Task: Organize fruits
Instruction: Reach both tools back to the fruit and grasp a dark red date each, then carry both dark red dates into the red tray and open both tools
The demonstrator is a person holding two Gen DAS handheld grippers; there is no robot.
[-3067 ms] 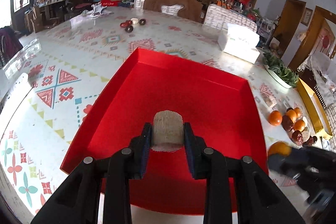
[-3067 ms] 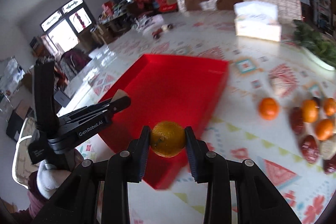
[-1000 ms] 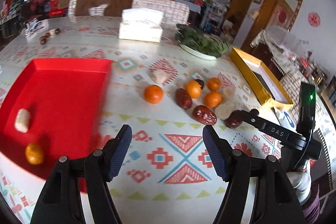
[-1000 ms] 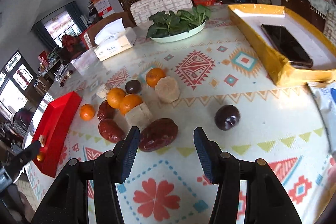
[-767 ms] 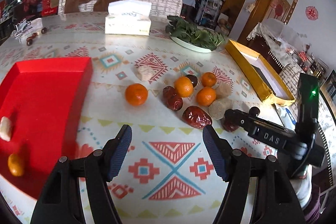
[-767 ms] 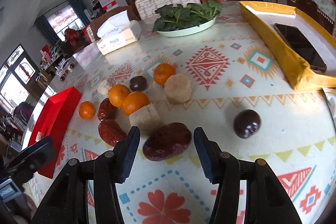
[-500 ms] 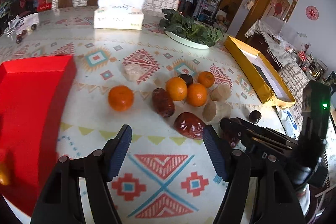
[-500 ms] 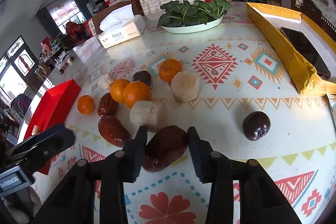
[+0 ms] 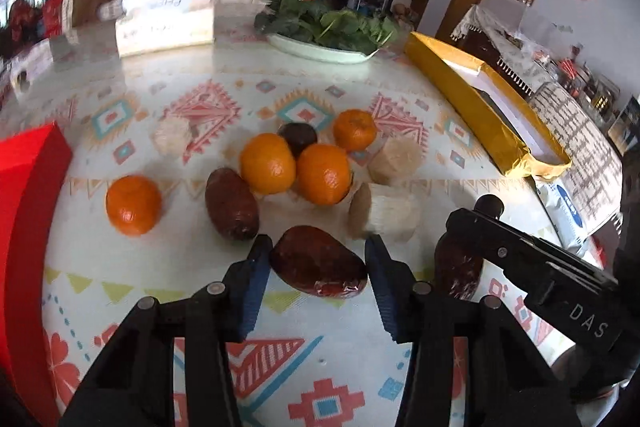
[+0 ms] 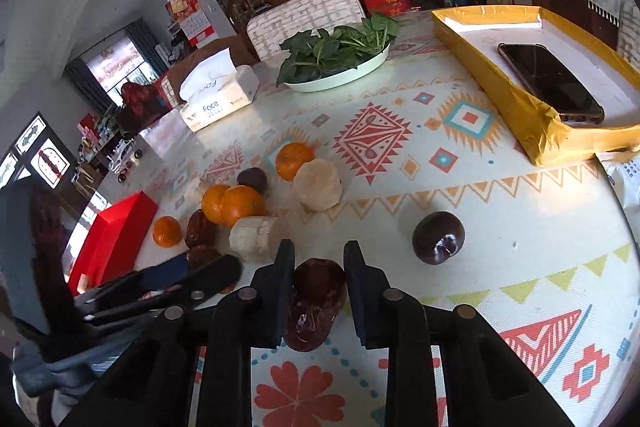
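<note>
On the patterned table [image 9: 120, 259], the right gripper [image 10: 318, 285] is clamped on 1 red date [image 10: 316, 303], while the left gripper [image 9: 316, 277] is closing around another date [image 9: 318, 265], pads not yet pressing it.

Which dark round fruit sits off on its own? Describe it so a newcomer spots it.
Start at the yellow box on the patterned table. On the cloth in front of it lies a dark purple round fruit, glossy and alone, well apart from the cluster of oranges.
</note>
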